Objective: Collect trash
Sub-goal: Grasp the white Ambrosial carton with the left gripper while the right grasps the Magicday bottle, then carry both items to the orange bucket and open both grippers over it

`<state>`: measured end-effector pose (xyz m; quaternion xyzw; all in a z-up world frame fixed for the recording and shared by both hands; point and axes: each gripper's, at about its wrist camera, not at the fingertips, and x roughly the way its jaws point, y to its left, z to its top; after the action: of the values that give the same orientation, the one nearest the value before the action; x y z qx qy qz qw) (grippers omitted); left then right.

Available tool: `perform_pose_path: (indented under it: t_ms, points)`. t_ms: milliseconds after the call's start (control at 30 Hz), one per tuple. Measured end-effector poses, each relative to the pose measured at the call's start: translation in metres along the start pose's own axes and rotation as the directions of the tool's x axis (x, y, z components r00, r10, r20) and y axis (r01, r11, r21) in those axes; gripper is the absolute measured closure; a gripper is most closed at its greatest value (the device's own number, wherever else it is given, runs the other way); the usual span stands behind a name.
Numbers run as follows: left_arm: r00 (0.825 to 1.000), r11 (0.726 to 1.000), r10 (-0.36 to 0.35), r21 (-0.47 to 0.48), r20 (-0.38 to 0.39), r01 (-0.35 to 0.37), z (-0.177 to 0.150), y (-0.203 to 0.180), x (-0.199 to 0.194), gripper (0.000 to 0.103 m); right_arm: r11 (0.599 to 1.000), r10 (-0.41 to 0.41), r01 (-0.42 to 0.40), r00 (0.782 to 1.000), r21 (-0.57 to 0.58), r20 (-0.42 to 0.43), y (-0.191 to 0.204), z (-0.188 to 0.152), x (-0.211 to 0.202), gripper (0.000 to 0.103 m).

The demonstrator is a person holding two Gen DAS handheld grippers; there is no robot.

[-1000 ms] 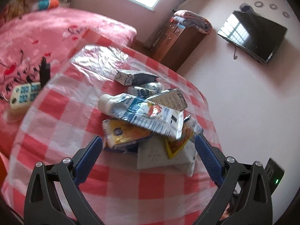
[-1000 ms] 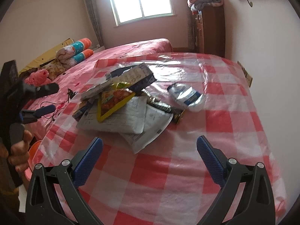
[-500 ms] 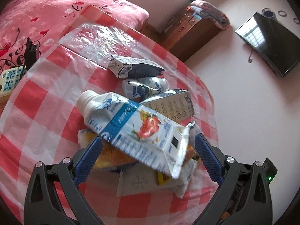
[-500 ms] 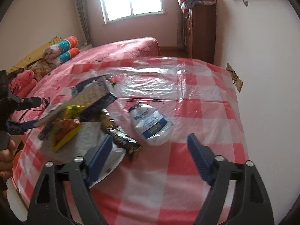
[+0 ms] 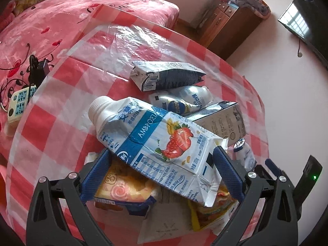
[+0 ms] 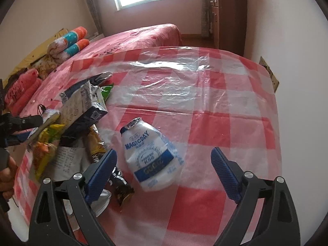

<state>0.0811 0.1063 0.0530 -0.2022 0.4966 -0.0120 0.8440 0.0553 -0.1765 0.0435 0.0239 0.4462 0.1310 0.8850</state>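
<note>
Trash is piled on a red-checked table (image 5: 51, 127). On top of the pile lies a strawberry milk carton (image 5: 155, 143), and my left gripper (image 5: 162, 162) stands open with the carton between its fingers. Under it are a yellow snack bag (image 5: 123, 188) and paper (image 5: 168, 223). Beyond lie a grey carton (image 5: 168, 78), a white pouch (image 5: 184, 100) and another carton (image 5: 223, 121). My right gripper (image 6: 164, 160) straddles that white pouch (image 6: 149, 155); its jaws are opening and the pads are clear of the pouch. A dark wrapper (image 6: 121, 190) lies by its left finger.
A clear plastic sheet (image 6: 184, 82) covers the cloth. A pink bed (image 5: 61, 20) borders the table, with a power strip (image 5: 18, 102) on it. A wooden cabinet (image 6: 229, 20) stands by the wall. A hand (image 6: 6, 176) holds the left gripper at the pile's edge.
Both grippers have come closer and lower. The left one now has the strawberry carton between its fingers. The right one slid over to the white pouch, narrowing and then widening.
</note>
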Motion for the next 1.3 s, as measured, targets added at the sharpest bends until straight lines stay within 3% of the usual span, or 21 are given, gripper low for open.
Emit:
perform_pose_path:
  t_ms: [167, 367, 533, 700, 767, 900, 933, 1000, 1067, 1167, 1200, 1300]
  points:
    - [0.998, 0.997, 0.057, -0.042, -0.002, -0.057, 0.008, 0.000, 0.005, 0.004, 0.997, 0.004, -0.007, 0.999, -0.072, -0.049, 0.009, 0.006, 0.020, 0.011]
    - [0.997, 0.988, 0.070, -0.138, -0.011, -0.071, 0.024, 0.005, 0.015, 0.004, 0.980, 0.014, -0.031, 0.996, -0.197, -0.089, 0.023, 0.004, 0.036, 0.011]
    - [0.995, 0.977, 0.098, -0.191, 0.009, -0.095, 0.034, 0.008, 0.024, 0.004, 0.975, 0.038, -0.055, 0.996, -0.215, -0.078, 0.019, 0.001, 0.038, 0.011]
    - [0.999, 0.956, 0.041, -0.291, -0.019, -0.045, 0.031, 0.015, 0.038, 0.004, 0.971, 0.051, -0.063, 0.997, -0.231, -0.057, 0.018, -0.001, 0.036, 0.011]
    - [0.999, 0.950, 0.044, -0.309, -0.026, -0.050, 0.032, 0.016, 0.041, 0.004, 0.971, 0.063, -0.072, 0.997, -0.230, -0.047, 0.017, -0.001, 0.034, 0.022]
    - [0.997, 0.948, 0.073, -0.309, -0.032, -0.079, 0.032, 0.013, 0.048, 0.006, 0.965, 0.061, -0.068, 0.998, -0.253, -0.035, 0.021, -0.004, 0.030, 0.031]
    - [0.997, 0.951, 0.073, -0.301, -0.025, -0.077, 0.032, 0.012, 0.048, 0.008, 0.964, 0.062, -0.068, 0.998, -0.255, -0.034, 0.022, -0.005, 0.031, 0.035]
    - [0.999, 0.955, 0.042, -0.292, -0.017, -0.046, 0.032, 0.012, 0.046, 0.033, 0.964, 0.066, -0.072, 0.997, -0.255, -0.032, 0.023, -0.005, 0.030, 0.035]
    - [1.000, 0.954, 0.004, -0.300, -0.018, -0.009, 0.031, 0.012, 0.045, 0.048, 0.966, 0.075, -0.081, 0.997, -0.245, -0.033, 0.022, -0.006, 0.029, 0.035]
    - [1.000, 0.961, -0.009, -0.275, -0.012, 0.005, 0.029, 0.011, 0.038, 0.057, 0.969, 0.096, -0.102, 0.995, -0.227, -0.036, 0.020, -0.008, 0.026, 0.035]
    - [1.000, 0.964, -0.021, -0.265, -0.002, 0.020, 0.027, 0.011, 0.034, 0.066, 0.969, 0.100, -0.105, 0.994, -0.224, -0.036, 0.020, -0.008, 0.025, 0.035]
    - [0.999, 0.971, -0.033, -0.237, 0.009, 0.035, 0.020, 0.012, 0.025, 0.070, 0.971, 0.114, -0.117, 0.993, -0.209, -0.029, 0.020, -0.008, 0.021, 0.036]
